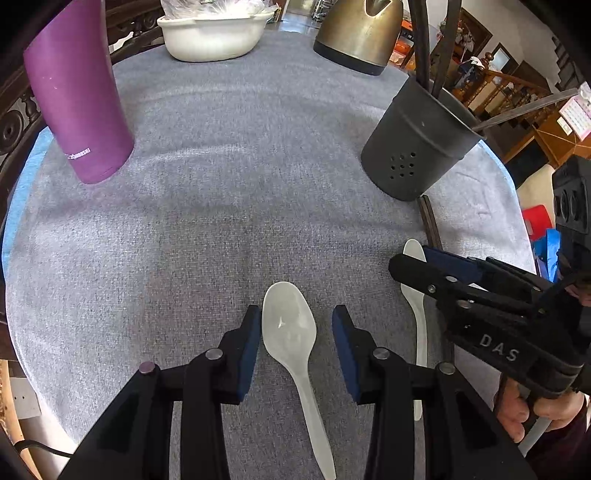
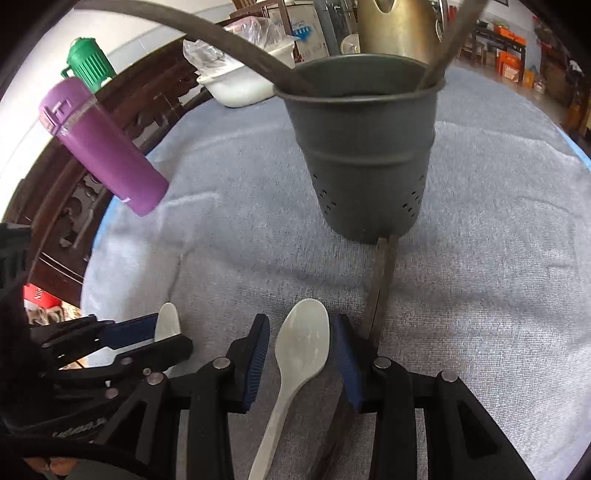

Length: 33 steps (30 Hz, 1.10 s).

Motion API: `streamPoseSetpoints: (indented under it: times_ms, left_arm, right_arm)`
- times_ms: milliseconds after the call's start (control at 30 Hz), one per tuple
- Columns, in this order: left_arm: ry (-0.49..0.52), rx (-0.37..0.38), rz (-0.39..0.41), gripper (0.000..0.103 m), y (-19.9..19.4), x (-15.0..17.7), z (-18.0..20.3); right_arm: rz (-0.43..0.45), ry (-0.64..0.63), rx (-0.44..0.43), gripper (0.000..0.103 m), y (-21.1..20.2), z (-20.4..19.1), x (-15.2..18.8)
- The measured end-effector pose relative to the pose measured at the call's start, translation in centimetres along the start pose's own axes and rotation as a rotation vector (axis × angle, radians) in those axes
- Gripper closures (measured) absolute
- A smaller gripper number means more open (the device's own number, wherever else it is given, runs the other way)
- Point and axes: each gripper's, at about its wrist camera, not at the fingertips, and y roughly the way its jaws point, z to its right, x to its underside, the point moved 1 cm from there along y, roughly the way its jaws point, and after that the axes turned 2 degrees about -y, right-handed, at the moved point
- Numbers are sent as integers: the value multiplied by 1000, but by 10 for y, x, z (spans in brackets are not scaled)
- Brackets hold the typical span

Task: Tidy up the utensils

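Two white plastic spoons lie on the grey cloth. In the left wrist view my left gripper (image 1: 295, 325) is open, its jaws on either side of one spoon (image 1: 290, 332). My right gripper (image 2: 299, 339) is open around the other spoon (image 2: 304, 341), which also shows in the left wrist view (image 1: 415, 295) under that gripper (image 1: 410, 258). The dark perforated utensil cup (image 2: 364, 155) stands beyond, holding dark chopsticks; it also shows in the left wrist view (image 1: 417, 144). A dark chopstick pair (image 2: 378, 291) lies on the cloth by the right gripper's right finger. The left gripper (image 2: 173, 338) shows at left.
A purple tumbler (image 1: 79, 96) stands at the left. A white basin (image 1: 214, 33) and a brass kettle (image 1: 360, 33) stand at the far edge. The cloth-covered table (image 1: 221, 206) ends at a dark carved wooden rail on the left.
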Motion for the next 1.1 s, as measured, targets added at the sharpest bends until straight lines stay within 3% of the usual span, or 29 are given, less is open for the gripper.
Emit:
streamPoseSetpoints:
  times_ms: [100,167,267,300,333,633,733,800,867,900,933,1100]
  left_arm:
    - [9,5,4,67,1,0,-2]
    - [16,6,4,74,6,-4,-1]
    - [17,18,7,75,8,-6,-2]
    - [17,20,8,79,8,-6,-2]
    - [17,25,3,91,8,-7,-3]
    - [46,41,47,93,-14,-9,-5]
    - [47,41,26,93,-12,-8,-9]
    - [39,41,16,87,-14,-3,-9]
    - [29,64,11,55,-16,-1,-10]
    - [27,70,18,49,-18,-1,-9]
    - [33,66,27,45,-19,-2,-7]
    - [58,13,-19,48,-4,-5,4]
  right_arm:
    - [-15,-33,44,64,3,-8,-2]
    - [-23,-81,88,71,6,-15,-2]
    - [-21,-87,77,71,6,-16,-1]
    - [-19,-80,67,72,6,-15,-2]
    - [-13,-66,53,72,4,-13,-1]
    - [152,16,-67,72,-48,14,0]
    - [202,64,-101,72,-63,27,6]
    - [227,84,-111,72,-71,34,11]
    - [242,99,-119,72,-74,38,16]
    - [244,104,-120,72,-71,37,14]
    - [246,112,-120,72,-72,39,16]
    - [253,144,-125,72,-70,44,20]
